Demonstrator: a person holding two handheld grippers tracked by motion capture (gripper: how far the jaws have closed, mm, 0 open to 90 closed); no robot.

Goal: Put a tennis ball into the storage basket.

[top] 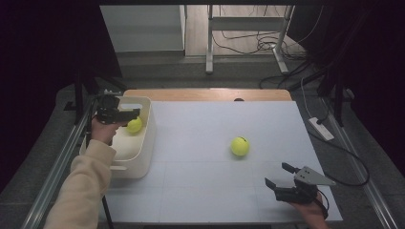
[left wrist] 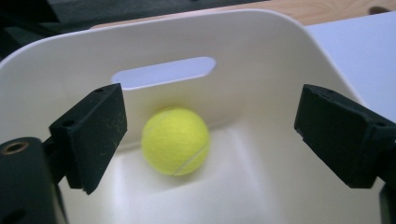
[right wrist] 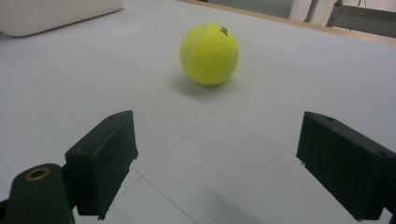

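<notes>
Left gripper (left wrist: 210,140) hangs over the white bin (top: 145,143) at the table's (top: 200,191) left edge, jaws wide apart and gripping nothing — one tennis ball (left wrist: 175,141) lies free below them on the bin floor, against the wall with the handle slot (left wrist: 163,73). Right gripper (right wrist: 219,163) sits low near the table's front right corner, jaws also spread and empty — the second ball (right wrist: 209,54) rests on the bare tabletop ahead of it, well apart from the bin.
</notes>
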